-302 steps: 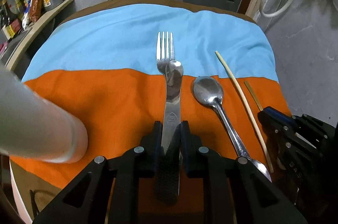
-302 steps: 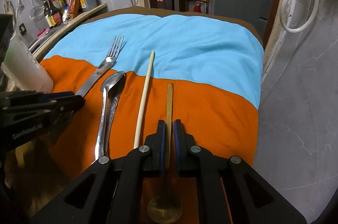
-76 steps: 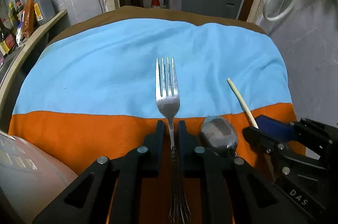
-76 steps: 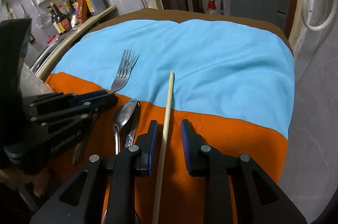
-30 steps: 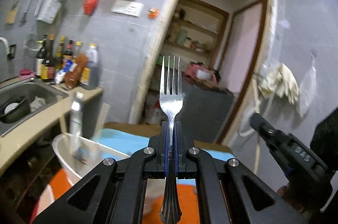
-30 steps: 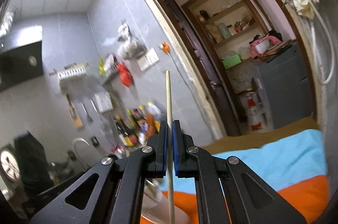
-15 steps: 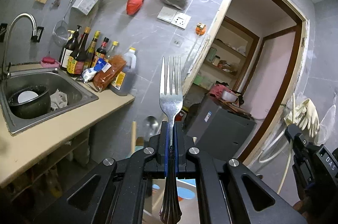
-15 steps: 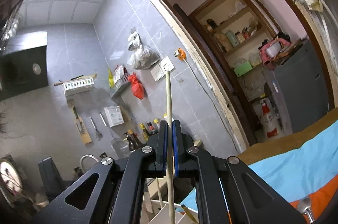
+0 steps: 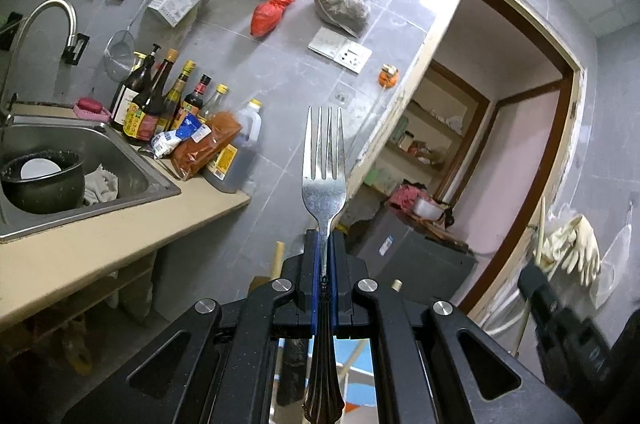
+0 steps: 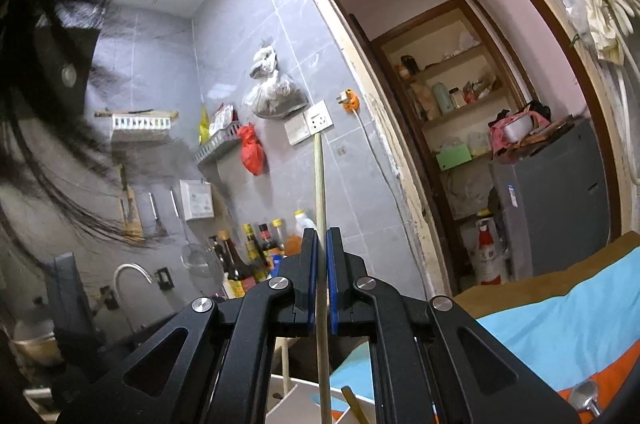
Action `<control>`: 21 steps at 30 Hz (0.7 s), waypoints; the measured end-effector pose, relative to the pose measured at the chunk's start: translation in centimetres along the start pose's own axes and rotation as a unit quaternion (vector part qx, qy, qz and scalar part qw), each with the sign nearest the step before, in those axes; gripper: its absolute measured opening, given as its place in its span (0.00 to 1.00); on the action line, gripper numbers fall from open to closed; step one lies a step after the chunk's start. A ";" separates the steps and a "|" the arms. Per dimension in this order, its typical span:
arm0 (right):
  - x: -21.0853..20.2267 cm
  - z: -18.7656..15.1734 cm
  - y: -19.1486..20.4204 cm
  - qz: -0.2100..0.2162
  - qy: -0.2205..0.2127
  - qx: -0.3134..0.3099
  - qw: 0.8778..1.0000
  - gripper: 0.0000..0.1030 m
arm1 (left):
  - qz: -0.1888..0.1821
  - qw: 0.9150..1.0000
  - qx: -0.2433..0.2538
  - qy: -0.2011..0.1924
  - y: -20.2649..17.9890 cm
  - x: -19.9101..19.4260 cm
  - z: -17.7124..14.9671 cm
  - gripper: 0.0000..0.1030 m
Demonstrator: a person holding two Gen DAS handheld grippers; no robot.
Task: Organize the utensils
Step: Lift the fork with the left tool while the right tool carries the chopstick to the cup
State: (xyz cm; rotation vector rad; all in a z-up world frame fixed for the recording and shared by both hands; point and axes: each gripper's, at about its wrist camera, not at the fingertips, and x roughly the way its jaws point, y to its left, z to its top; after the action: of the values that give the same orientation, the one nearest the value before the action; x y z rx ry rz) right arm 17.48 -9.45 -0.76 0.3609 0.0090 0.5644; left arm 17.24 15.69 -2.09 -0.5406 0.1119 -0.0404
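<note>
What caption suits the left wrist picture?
Left gripper clamps a steel fork upright, tines up, before a kitchen sink.

Your left gripper is black with blue pads and clamps a shiny silver fork; your right gripper is the same black and blue, clamped on a pale wooden chopstick. You have grey tiled walls behind, a red bag hanging there, and dark brown bottles with yellow and red caps. The sink is steel grey, the counter beige. The tablecloth is sky blue with an orange band, and the white holder sits below.
</note>
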 end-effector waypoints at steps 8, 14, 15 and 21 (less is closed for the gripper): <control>0.3 -1.7 0.5 -0.010 0.008 -0.027 1.000 0.03 | 0.008 1.000 0.004 -0.008 0.6 0.1 -0.8 0.02; -0.2 -2.0 0.4 -0.014 0.007 -0.036 0.999 0.03 | 0.020 0.999 0.032 -0.018 -0.4 0.0 -1.9 0.02; 0.0 -2.0 0.3 -0.016 0.008 -0.035 0.999 0.03 | 0.023 0.999 0.037 -0.019 -0.7 -0.1 -2.1 0.02; -0.2 -2.4 0.0 -0.026 0.014 -0.037 0.999 0.03 | 0.036 0.997 0.067 -0.017 -1.2 0.2 -3.7 0.02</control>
State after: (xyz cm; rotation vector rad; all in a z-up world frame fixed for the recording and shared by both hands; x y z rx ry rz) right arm 17.11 -8.75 -3.03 0.2794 0.0244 0.5159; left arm 16.95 12.77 -4.64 -0.4032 0.0942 0.0319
